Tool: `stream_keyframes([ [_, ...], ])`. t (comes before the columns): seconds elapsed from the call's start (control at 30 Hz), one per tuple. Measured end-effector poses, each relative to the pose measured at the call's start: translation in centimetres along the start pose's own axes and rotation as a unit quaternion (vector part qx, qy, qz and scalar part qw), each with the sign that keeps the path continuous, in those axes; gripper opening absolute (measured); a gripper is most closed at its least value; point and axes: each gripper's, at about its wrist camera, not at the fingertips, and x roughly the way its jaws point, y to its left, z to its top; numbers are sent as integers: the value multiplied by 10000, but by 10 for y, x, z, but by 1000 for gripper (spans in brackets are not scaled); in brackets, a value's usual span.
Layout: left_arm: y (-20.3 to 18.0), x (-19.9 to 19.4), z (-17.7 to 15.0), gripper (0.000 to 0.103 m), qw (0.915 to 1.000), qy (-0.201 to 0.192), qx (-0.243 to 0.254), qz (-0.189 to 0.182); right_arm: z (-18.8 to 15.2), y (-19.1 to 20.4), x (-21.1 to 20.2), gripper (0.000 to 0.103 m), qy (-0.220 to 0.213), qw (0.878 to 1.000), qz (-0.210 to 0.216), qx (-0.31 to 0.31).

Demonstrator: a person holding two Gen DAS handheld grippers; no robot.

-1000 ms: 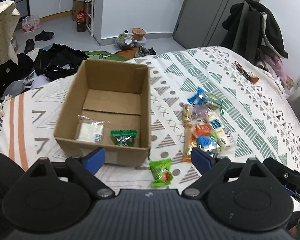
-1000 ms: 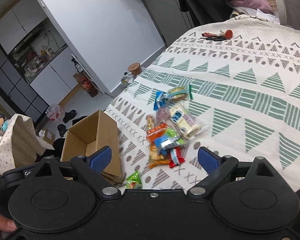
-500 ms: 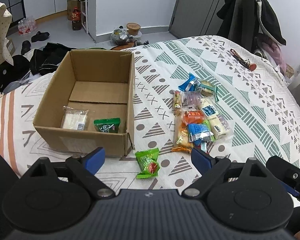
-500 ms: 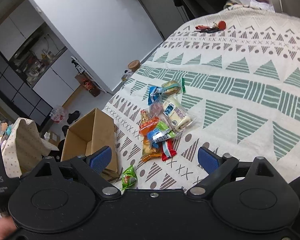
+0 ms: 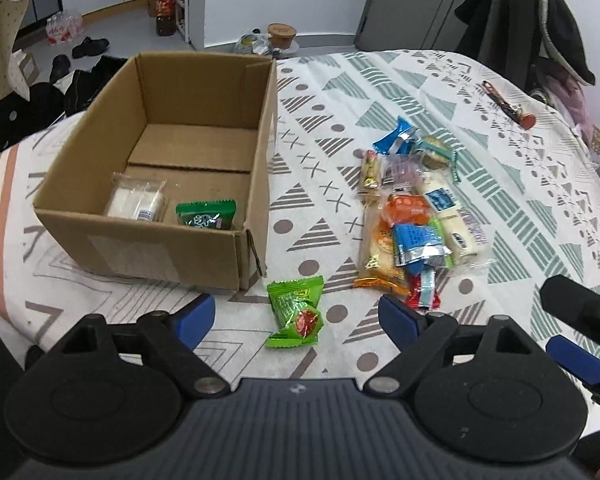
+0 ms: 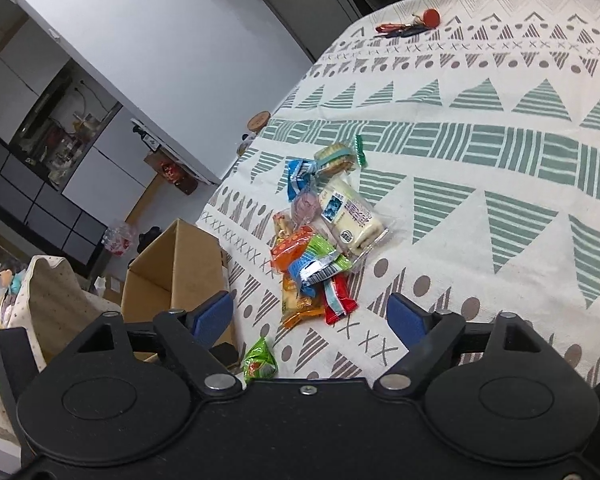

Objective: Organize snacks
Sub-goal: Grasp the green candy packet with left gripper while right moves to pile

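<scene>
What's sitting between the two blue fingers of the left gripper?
In the left wrist view, one bright green snack packet lies on the patterned bedspread, between the open fingers of the left gripper. Nothing else is there.

An open brown cardboard box (image 5: pixel 168 168) sits on the patterned bedspread (image 5: pixel 500 184), holding a clear-wrapped white snack (image 5: pixel 137 202) and a dark green packet (image 5: pixel 206 215). A bright green packet (image 5: pixel 296 311) lies between the left gripper's (image 5: pixel 296 316) wide-apart jaws (not touching them), beside a heap of colourful snack packets (image 5: pixel 414 220).

Patterned bed (image 5: pixel 380 92) — box (image 5: pixel 152 248), snacks (image 5: pixel 412 220)
</scene>
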Motion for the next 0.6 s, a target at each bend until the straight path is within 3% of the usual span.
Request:
stream_keyframes([
  [0.2, -1, 26, -2, 81, 9996, 259, -21, 79, 1, -6, 14, 80, 146, 9998, -58, 109],
  [0.4, -2, 47, -5, 57, 9983, 526, 57, 248, 3, -14, 21, 78, 205, 9994, -87, 254],
  [0.47, -1, 52, -7, 44, 9978, 616, 58, 235, 3, -18, 23, 76, 214, 9991, -90, 343],
  [0.57, -2, 58, -10, 29, 9976, 647, 62, 232, 3, -26, 27, 69, 234, 9982, -242, 501],
  [0.6, -3, 59, -11, 29, 9977, 641, 53, 222, 4, -28, 29, 64, 278, 9977, -321, 536],
])
